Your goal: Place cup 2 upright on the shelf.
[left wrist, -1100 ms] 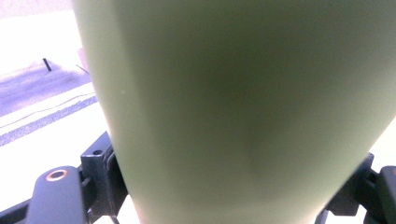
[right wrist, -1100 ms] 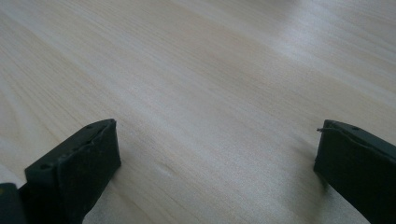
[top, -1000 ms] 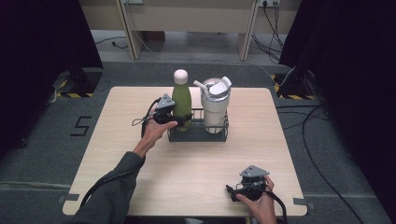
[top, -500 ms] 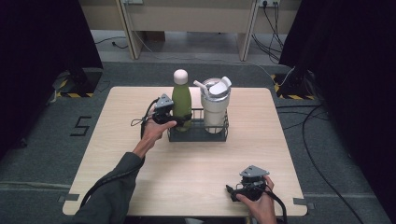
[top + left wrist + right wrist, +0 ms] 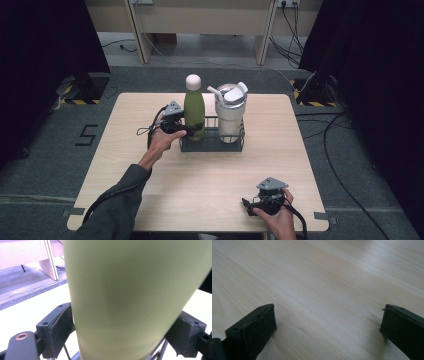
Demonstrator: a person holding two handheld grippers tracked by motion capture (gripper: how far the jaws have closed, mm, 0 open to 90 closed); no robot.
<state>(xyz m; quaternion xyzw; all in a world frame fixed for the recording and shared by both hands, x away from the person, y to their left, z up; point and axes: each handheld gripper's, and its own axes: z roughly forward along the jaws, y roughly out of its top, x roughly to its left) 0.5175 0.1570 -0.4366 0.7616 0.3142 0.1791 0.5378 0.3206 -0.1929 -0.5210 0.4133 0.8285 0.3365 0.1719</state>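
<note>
The green bottle (image 5: 194,111) is stood upright in the left end of a black wire rack (image 5: 212,145) on the wooden table (image 5: 200,175), just beside a white tumbler (image 5: 230,117) in the same rack. It is flanked by the left gripper (image 5: 186,131) — in the left gripper view the 2 jaws, having just been opening, are seen at either side of the bottle's body (image 5: 130,300), against it or nearly so; a press cannot be told. The right gripper (image 5: 248,204) is rested near the table's front edge, well apart from the rack, its jaws spread wide with nothing between them.
</note>
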